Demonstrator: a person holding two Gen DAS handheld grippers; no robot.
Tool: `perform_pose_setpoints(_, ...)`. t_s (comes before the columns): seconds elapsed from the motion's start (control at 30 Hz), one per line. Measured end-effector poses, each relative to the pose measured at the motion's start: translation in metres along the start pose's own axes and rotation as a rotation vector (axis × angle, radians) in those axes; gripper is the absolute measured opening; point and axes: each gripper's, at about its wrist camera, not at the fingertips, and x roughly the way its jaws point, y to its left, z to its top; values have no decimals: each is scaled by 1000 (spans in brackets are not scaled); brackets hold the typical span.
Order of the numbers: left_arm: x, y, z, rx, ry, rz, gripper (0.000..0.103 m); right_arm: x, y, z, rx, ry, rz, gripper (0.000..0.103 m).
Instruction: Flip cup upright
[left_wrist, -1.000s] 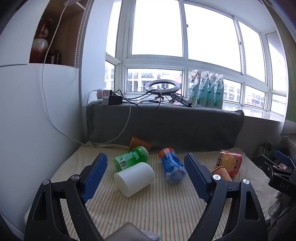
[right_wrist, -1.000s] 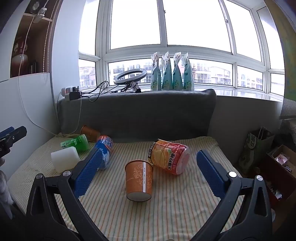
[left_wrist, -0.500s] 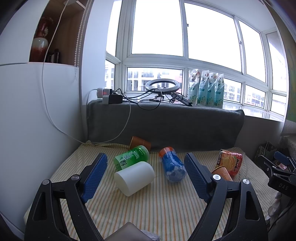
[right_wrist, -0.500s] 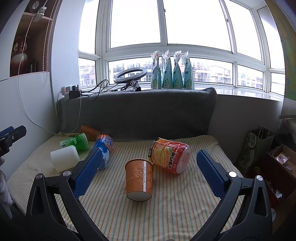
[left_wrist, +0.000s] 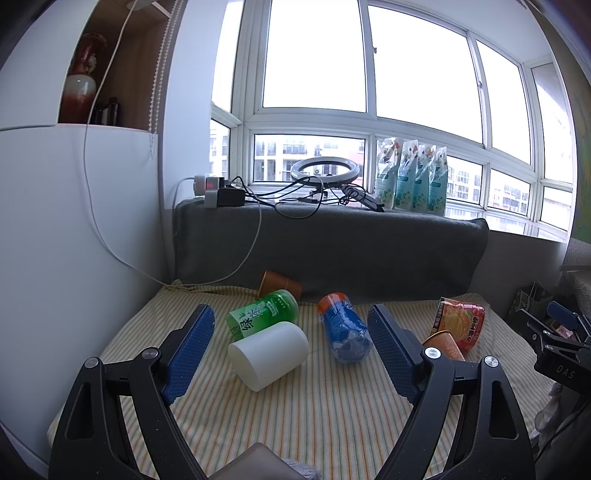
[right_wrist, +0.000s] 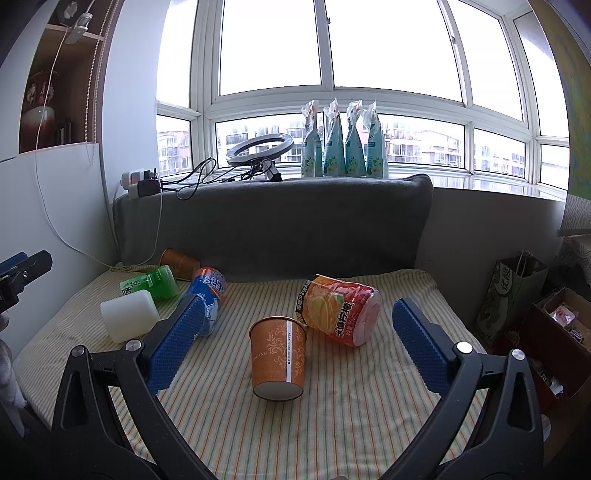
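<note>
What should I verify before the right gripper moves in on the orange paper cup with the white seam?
1. Right gripper open and empty: ok.
2. Orange paper cup centred ahead between the jaws: ok.
3. Cup upright: not ok; it lies on its side on the striped cloth, base toward the camera.
4. Gap between the cup's rim and the orange printed can: cannot tell; they are very close.
5. Left gripper clear of it: ok; open, facing the white plastic cup.
</note>
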Motion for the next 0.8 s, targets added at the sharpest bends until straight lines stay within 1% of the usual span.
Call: perform_pose_setpoints(0.8,0,0,0,-1,1,-1,85,2,1,-2,-2,4,1,103)
